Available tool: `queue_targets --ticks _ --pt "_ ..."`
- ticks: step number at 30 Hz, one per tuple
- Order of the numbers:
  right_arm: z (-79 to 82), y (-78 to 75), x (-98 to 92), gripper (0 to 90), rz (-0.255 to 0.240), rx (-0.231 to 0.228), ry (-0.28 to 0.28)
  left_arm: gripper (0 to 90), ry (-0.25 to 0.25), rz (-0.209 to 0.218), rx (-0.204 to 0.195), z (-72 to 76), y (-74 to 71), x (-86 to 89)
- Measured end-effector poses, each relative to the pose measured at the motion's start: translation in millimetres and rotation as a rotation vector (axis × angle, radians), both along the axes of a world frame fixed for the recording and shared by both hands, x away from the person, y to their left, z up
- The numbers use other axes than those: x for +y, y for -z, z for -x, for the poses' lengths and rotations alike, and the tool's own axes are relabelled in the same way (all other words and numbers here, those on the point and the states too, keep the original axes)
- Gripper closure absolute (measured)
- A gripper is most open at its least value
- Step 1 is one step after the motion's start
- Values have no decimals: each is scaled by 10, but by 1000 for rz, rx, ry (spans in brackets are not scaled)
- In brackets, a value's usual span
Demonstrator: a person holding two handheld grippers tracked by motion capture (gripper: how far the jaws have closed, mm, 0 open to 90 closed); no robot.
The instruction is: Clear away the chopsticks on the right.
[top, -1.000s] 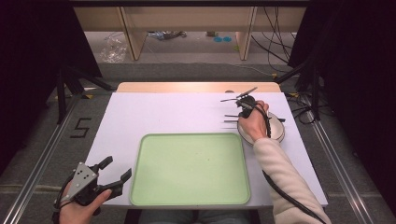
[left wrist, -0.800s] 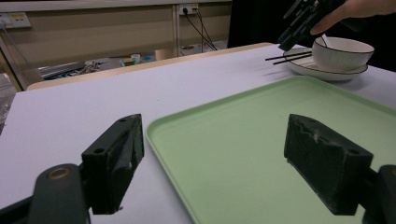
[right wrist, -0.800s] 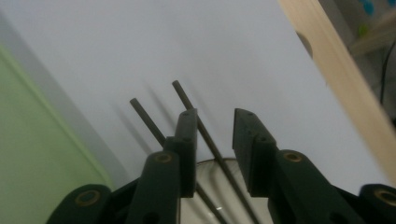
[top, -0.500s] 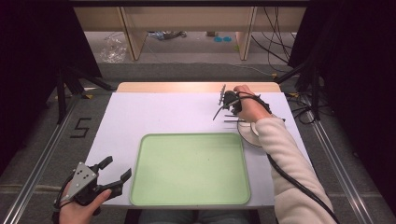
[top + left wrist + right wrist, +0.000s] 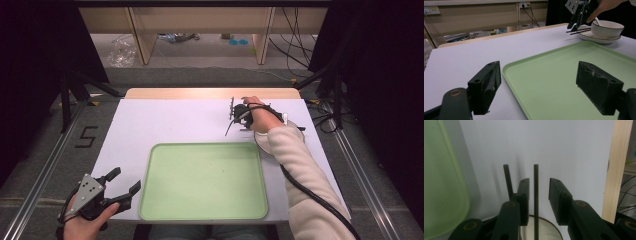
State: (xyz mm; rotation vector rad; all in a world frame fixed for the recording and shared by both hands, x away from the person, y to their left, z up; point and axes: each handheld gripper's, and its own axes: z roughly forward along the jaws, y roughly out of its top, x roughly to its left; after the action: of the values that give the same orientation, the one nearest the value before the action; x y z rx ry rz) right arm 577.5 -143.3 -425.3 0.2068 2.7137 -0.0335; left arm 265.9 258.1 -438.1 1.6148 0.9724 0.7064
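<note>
Left gripper [image 5: 122, 186]: jaws wide apart, empty, at the worktop's [image 5: 170, 122] near-left corner beside the green tray [image 5: 202, 180].
Tray: bare.
Right gripper [image 5: 538, 195]: jaws parted around one black chopstick [image 5: 536, 195]; the other chopstick [image 5: 507, 181] lies outside.
Bowl [image 5: 607, 28]: on a plate [image 5: 599, 38], seen side-on from the left gripper view.

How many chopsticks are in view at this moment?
2. One chopstick runs between the right gripper's open jaws; the other chopstick lies just outside its left jaw. Both rest on the plate's rim beside the bowl, tips pointing over the table.
</note>
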Motion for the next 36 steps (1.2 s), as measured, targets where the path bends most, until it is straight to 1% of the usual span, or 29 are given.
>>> queue_targets --ticks 2,4,5,7,8,11,12,16,17,18,20,22,23,28,29,31,32,34,35,36 --pt "-15 24 0 721 9 2 -5 201 -1 0 0 1 -1 -2" --pt "-27 51 0 726 6 16 0 201 -1 0 0 1 -1 -2" --pt "-33 66 1 727 5 11 0 201 -1 0 0 0 -1 -1" --pt "-53 86 4 729 14 17 1 201 -1 1 0 -1 0 1" --pt "-59 95 6 731 8 23 7 201 -1 1 0 -1 0 1" --pt "-75 102 17 740 10 25 5 201 0 1 1 -1 1 3" --pt "-89 117 25 752 0 30 8 201 -1 2 0 -1 0 2" --pt "-111 127 30 783 1 35 15 201 0 1 1 -1 1 3" --pt "-132 122 29 820 1 31 3 201 0 1 1 -1 1 3" --pt "-133 124 28 834 5 37 13 201 0 1 1 -1 1 3" --pt "-137 130 26 849 9 33 10 201 0 1 1 -1 1 3" --pt "-124 152 20 866 5 49 32 201 1 1 1 -1 2 3" --pt "-117 161 16 875 6 32 26 201 0 1 2 0 1 1" --pt "-108 150 19 878 9 23 25 201 -1 5 6 -5 7 0" --pt "-105 134 23 879 11 2 22 201 -1 5 2 -7 7 -1" --pt "-97 113 30 879 5 -21 11 201 -1 3 5 -2 3 0" --pt "-97 113 30 879 5 -21 11 201 -1 3 5 -3 4 1" --pt "-90 74 37 879 5 -42 3 201 -1 5 5 -4 5 2" --pt "-84 55 39 879 1 -66 -2 201 -1 5 4 -5 6 1" --pt "-81 29 39 879 -3 -67 0 201 0 8 0 -7 8 -1"
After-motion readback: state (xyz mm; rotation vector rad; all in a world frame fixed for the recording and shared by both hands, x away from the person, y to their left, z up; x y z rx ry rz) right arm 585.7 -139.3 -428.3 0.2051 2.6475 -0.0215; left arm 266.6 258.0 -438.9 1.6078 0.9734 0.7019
